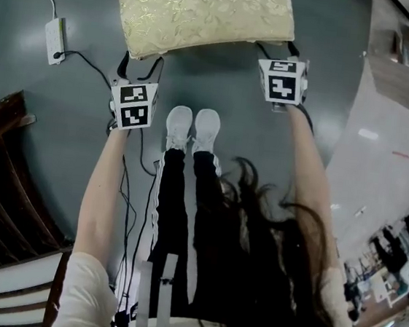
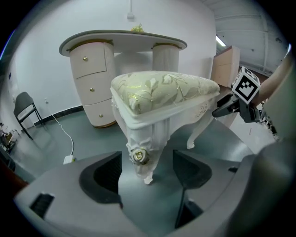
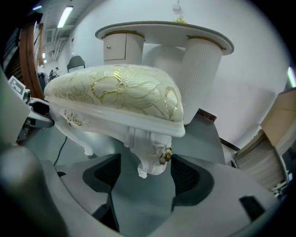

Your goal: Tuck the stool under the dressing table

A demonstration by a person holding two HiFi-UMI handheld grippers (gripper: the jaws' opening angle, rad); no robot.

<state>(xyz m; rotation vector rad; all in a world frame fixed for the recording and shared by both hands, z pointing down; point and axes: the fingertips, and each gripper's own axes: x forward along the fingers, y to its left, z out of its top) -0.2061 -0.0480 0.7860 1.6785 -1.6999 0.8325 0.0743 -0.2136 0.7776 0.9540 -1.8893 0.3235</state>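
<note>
Stool (image 1: 200, 12): one; left gripper (image 1: 141, 62), right gripper (image 1: 278, 52) each straddle one leg (image 2: 141, 148).

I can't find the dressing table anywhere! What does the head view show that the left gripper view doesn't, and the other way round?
Only the head view shows the person's white shoes and black trousers, seen from above. Only the left gripper view shows the dressing table with its drawers, a black chair, and the stool's carved leg standing between the open jaws of the left tool. Both show the gold-patterned cushion and the right tool beside the stool.
</note>
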